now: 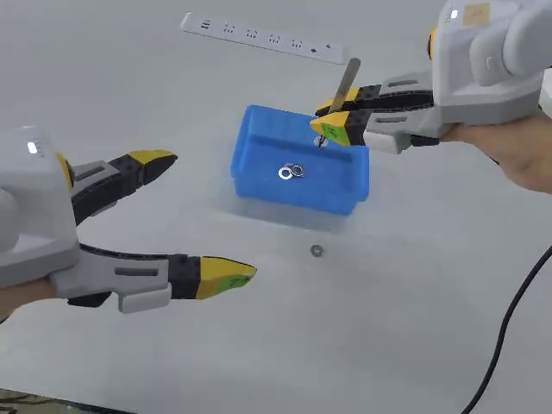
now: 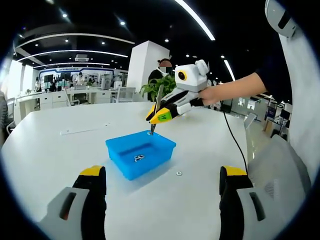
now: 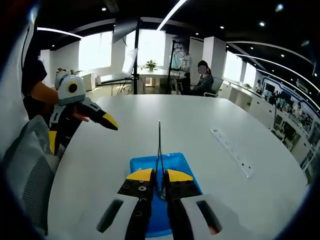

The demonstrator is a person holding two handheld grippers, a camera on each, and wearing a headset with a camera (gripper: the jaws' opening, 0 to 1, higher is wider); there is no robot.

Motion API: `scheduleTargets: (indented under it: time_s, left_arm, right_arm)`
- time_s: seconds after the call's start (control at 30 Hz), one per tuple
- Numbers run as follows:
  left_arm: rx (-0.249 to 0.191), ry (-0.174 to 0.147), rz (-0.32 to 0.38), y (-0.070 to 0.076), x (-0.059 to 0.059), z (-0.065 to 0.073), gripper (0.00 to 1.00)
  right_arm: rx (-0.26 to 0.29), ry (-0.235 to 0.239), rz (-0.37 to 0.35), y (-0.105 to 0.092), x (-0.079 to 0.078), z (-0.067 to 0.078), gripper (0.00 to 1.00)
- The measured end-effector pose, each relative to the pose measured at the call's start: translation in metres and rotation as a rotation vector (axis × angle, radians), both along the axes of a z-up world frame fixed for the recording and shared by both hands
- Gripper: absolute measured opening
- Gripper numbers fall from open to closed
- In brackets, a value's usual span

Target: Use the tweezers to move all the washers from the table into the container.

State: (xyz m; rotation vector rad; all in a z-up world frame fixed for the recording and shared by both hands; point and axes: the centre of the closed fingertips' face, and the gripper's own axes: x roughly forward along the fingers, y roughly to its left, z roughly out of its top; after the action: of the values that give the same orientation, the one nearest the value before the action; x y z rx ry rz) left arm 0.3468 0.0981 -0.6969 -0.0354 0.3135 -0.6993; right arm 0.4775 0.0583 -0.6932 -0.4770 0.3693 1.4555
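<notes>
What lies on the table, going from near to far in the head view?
Nearest is the loose washer, then the blue container, then the power strip farthest.

Head view looks forward and down on the white worktop (image 1: 388, 345) from close above. My left gripper view faces low across it, toward the blue container (image 2: 131, 170) and my right gripper (image 2: 156, 118). My right gripper view looks down from just over that container, facing my left gripper (image 3: 82, 134). All three share the container.
</notes>
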Motion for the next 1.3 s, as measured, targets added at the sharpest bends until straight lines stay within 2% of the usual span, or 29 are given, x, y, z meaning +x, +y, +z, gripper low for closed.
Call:
scheduleTargets:
  time_s: [0.17, 0.37, 0.5, 0.57, 0.63, 0.77, 0.93, 1.0, 1.3]
  left_arm:
    - [-0.034, -0.011, 0.014, -0.001, 0.001, 0.003, 0.99]
    - [-0.030, -0.024, 0.020, -0.001, 0.004, 0.003, 0.99]
    - [-0.037, -0.068, 0.050, -0.001, 0.010, 0.010, 0.99]
    - [-0.032, -0.086, 0.044, -0.004, 0.010, 0.013, 0.99]
    - [0.000, -0.102, 0.030, -0.007, 0.009, 0.012, 0.99]
    - [0.040, -0.107, -0.001, -0.014, 0.006, 0.007, 0.97]
    - [0.045, -0.114, -0.008, -0.017, 0.006, 0.008, 0.96]
    - [0.030, -0.108, 0.007, -0.015, 0.007, 0.009, 0.96]
    - [0.027, -0.096, 0.035, -0.004, 0.009, 0.010, 0.96]
  right_arm:
    - [-0.032, 0.001, -0.014, 0.004, 0.009, -0.023, 0.09]
    - [-0.058, 0.007, -0.009, 0.006, 0.006, -0.042, 0.09]
    - [-0.073, 0.002, -0.002, 0.006, 0.004, -0.053, 0.09]
    - [-0.086, -0.005, 0.004, 0.004, 0.002, -0.057, 0.10]
    - [-0.084, -0.003, -0.003, 0.003, 0.002, -0.057, 0.10]
    - [-0.087, -0.007, -0.009, 0.003, 0.001, -0.058, 0.10]
    - [-0.080, -0.005, -0.015, 0.004, -0.001, -0.059, 0.10]
    - [-0.077, -0.010, -0.017, 0.005, -0.001, -0.059, 0.10]
    - [-0.080, -0.020, -0.010, 0.004, -0.002, -0.061, 0.11]
